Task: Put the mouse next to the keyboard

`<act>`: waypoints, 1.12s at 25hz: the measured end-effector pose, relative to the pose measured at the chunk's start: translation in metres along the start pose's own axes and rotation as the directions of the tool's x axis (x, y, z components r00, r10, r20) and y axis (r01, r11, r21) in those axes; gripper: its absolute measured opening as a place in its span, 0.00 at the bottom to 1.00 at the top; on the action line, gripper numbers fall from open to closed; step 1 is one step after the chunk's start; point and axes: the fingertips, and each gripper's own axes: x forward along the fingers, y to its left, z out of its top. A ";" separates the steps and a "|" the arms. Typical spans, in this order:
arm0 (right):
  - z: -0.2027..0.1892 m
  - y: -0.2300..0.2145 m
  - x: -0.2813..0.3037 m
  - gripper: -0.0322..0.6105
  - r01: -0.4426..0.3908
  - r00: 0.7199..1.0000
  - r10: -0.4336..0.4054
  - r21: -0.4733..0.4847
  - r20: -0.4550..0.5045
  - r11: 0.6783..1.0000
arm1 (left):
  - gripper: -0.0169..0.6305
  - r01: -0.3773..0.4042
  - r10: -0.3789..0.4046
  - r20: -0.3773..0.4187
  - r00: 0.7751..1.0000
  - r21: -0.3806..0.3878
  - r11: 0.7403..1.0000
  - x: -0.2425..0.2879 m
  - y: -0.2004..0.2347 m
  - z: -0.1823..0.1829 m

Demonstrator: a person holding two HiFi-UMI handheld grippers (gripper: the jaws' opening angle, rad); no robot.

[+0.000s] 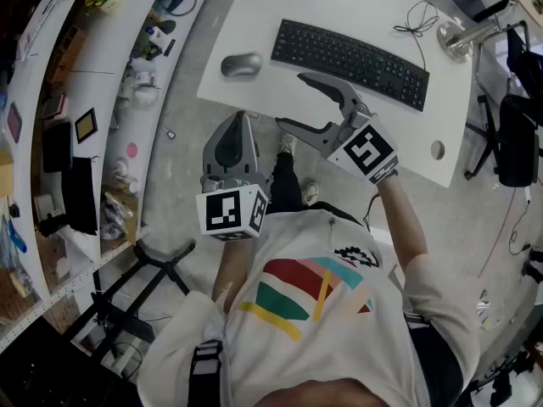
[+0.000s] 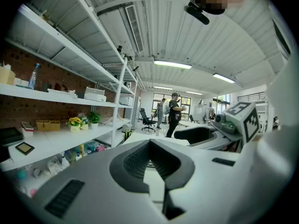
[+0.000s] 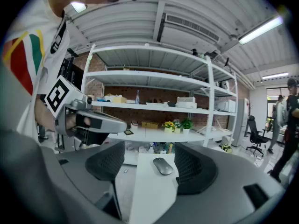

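**White table (image 1: 254, 7): mouse (image 1: 242, 64) lies left of the keyboard (image 1: 349, 51)**

The table stands on a grey floor, with long white shelves (image 1: 93, 66) of small clutter running along its left; the black keyboard lies slantwise across the middle of the tabletop, a thin black cable (image 1: 417, 19) looped beyond its right end. The grey mouse sits near the table's left front corner, just off the keyboard's left end and apart from it. The right gripper (image 1: 291, 100) hangs before the table's front edge with its jaws spread wide and nothing between the pads; its own view shows the mouse farther off, framed in the gap. The left gripper (image 1: 242, 119) is held lower, off the table, its jaw tips together and empty.
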 end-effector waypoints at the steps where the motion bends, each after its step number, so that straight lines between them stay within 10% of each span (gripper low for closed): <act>1: 0.000 -0.011 0.024 0.54 -0.033 0.999 0.033 -0.008 -0.020 0.999 | 0.09 -0.020 0.020 -0.001 1.000 -0.001 1.000 0.014 0.017 0.002; 9: -0.032 -0.048 0.156 0.54 -0.227 0.951 0.205 -0.072 -0.233 0.971 | 0.09 -0.135 0.135 0.001 0.991 -0.014 0.991 0.096 0.117 0.012; 14: -0.085 -0.062 0.206 0.54 -0.319 0.860 0.252 -0.081 -0.444 0.944 | 0.09 -0.203 0.199 -0.053 0.979 -0.084 0.976 0.126 0.172 -0.003; 28: -0.148 -0.070 0.236 0.54 -0.402 0.681 0.295 -0.006 -0.671 0.916 | 0.09 -0.201 0.189 -0.130 0.973 -0.085 0.976 0.159 0.174 -0.023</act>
